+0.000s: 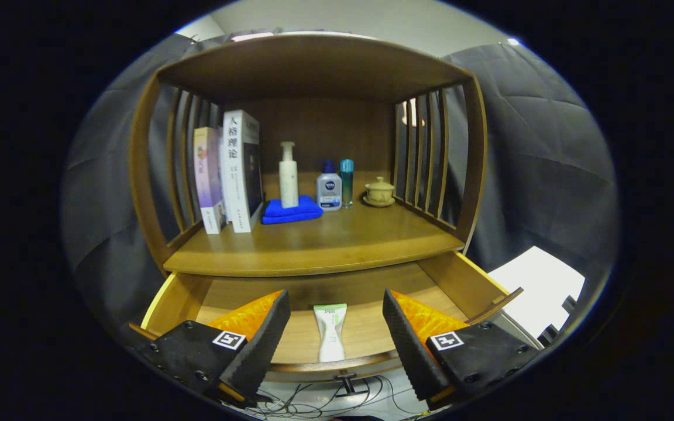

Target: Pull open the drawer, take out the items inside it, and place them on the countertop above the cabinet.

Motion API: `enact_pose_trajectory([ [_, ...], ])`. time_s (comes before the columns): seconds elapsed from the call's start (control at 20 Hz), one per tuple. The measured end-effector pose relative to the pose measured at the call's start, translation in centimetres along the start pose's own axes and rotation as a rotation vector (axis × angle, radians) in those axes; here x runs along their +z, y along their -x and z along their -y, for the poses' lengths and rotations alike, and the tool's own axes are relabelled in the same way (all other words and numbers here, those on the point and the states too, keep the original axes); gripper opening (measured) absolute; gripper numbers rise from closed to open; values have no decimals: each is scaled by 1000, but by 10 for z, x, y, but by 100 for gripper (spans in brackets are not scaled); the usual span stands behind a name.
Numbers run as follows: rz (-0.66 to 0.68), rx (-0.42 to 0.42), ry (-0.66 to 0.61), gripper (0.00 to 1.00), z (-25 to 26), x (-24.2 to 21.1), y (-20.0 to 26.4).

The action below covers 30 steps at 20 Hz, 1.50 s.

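Grey cloth hangs behind a brown wooden cabinet [313, 146] whose drawer [460, 280] stands pulled open below the countertop [325, 242]. One gripper [336, 327] hovers at the drawer's front, its two black ribbed fingers [264, 339] spread wide and holding nothing. Between them, on the drawer floor, lies one tube [331, 332]: white, with a green-printed flat end and a plain white cap end. It lies flat, its long axis running front to back in the drawer, cap toward the drawer's front lip and flat end toward the back. It touches neither finger.

Beyond the drawer, on the countertop, two books [237, 172] stand upright at the left slats. Right of them one folded blue cloth [291, 210] carries a white pump bottle [288, 175]. Just beside the cloth stands one squat bottle with a blue cap [329, 188], then one slim teal bottle [346, 182], then one small lidded cup on a saucer [379, 192] near the right slats.
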<state>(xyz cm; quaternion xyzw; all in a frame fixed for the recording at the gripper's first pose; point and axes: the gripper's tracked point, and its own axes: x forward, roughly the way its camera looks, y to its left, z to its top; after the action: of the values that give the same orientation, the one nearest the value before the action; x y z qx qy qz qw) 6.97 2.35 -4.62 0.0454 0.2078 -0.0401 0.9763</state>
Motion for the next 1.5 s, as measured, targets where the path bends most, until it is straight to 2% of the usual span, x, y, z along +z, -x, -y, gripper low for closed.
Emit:
enact_pose_trajectory([
  [0.35,-288,-88,17,99,12,-30,-61],
  [0.6,-490,-59,-9,99,1,-66,-91],
  [0.95,-691,-65,-35,99,-7,-96,-99],
  [1.1,-735,-67,-51,99,-11,-109,-99],
  [1.2,-760,-60,-65,95,-15,-117,-98],
  [1.4,-746,-41,-80,54,-18,-123,-106],
  [1.45,-741,-53,-92,54,-16,-121,-105],
  [1.5,-733,-65,-118,49,-14,-123,-107],
])
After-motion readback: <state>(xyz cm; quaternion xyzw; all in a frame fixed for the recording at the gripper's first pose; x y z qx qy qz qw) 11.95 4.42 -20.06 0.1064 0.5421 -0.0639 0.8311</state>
